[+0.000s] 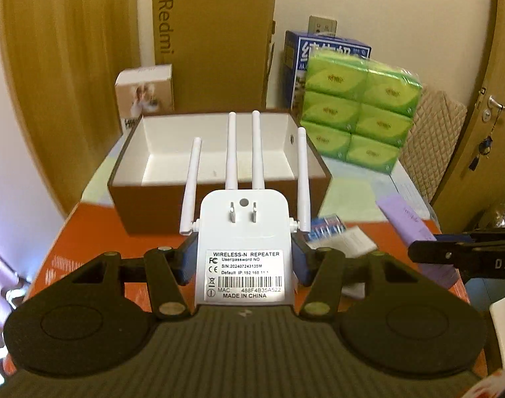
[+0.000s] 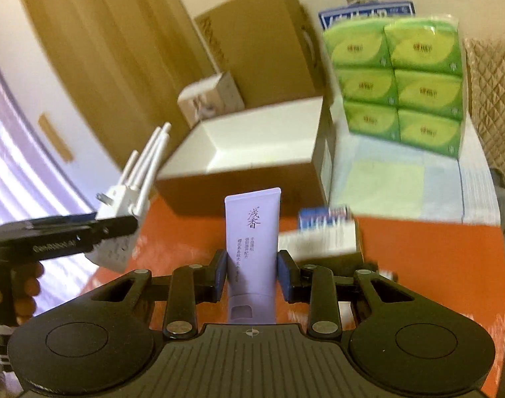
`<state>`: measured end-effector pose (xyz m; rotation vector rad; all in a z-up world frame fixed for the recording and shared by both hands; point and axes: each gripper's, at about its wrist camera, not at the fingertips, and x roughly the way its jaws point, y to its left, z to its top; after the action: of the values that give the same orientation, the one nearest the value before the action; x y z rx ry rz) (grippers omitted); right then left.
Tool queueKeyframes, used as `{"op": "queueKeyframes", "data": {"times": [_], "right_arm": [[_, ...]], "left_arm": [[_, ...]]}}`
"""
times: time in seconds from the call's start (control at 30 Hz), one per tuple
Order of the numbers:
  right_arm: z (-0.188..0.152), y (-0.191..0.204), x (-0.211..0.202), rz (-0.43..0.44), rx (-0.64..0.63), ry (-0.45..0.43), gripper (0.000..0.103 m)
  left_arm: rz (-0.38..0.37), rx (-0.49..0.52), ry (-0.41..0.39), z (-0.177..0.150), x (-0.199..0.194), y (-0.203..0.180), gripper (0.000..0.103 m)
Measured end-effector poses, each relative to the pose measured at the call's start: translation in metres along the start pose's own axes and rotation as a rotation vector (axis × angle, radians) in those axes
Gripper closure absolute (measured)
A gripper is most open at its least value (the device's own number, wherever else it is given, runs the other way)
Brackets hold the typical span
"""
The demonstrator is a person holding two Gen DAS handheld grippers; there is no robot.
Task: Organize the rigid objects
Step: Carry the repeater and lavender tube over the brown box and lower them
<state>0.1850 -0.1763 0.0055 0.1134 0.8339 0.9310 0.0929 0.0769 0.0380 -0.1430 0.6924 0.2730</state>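
Note:
My left gripper [image 1: 245, 260] is shut on a white wireless repeater [image 1: 244, 229] with several antennas pointing away from me, its plug prongs and label facing up. It hangs above the orange surface [image 1: 96, 232], in front of an open brown box [image 1: 216, 165] with a white inside. My right gripper [image 2: 251, 273] is shut on a pale purple tube [image 2: 252, 232] with dark print, its crimped end pointing forward. In the right wrist view the left gripper [image 2: 96, 229] with the repeater [image 2: 126, 199] shows at the left, and the open box [image 2: 252, 152] lies ahead.
Behind the box stand a tall brown carton [image 1: 216, 49], a small white carton [image 1: 146, 93], a blue box [image 1: 319, 56] and a pack of green tissue packets [image 1: 358, 109]. A blue-and-white packet [image 2: 325, 229] and papers lie on the orange surface. A door with a handle [image 1: 494, 106] stands at right.

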Motion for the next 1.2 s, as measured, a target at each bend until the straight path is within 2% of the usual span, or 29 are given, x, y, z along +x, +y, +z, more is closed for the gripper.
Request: {"op": "queueKeyframes", "data": {"times": [0.27, 0.6, 0.77, 0.93, 1.2], "right_arm": [[0.062, 0.011, 0.05, -0.004, -0.003, -0.061, 0.074], [0.129, 0.005, 0.126, -0.087, -0.01, -0.089, 0.074], [0.143, -0.009, 0.177, -0.16, -0.001, -0.03, 0.074], [0.139, -0.024, 0.225, -0.23, 0.001, 0.063, 0.074], [0.134, -0.037, 0.265, -0.299, -0.028, 0.152, 0.074]], "left_arm": [[0.02, 0.031, -0.019, 0.061, 0.047, 0.037, 0.052], [0.057, 0.041, 0.042, 0.115, 0.134, 0.091, 0.052], [0.05, 0.052, 0.123, 0.12, 0.185, 0.106, 0.052], [0.032, 0.061, 0.216, 0.111, 0.231, 0.115, 0.052], [0.017, 0.072, 0.318, 0.094, 0.275, 0.12, 0.051]]}}
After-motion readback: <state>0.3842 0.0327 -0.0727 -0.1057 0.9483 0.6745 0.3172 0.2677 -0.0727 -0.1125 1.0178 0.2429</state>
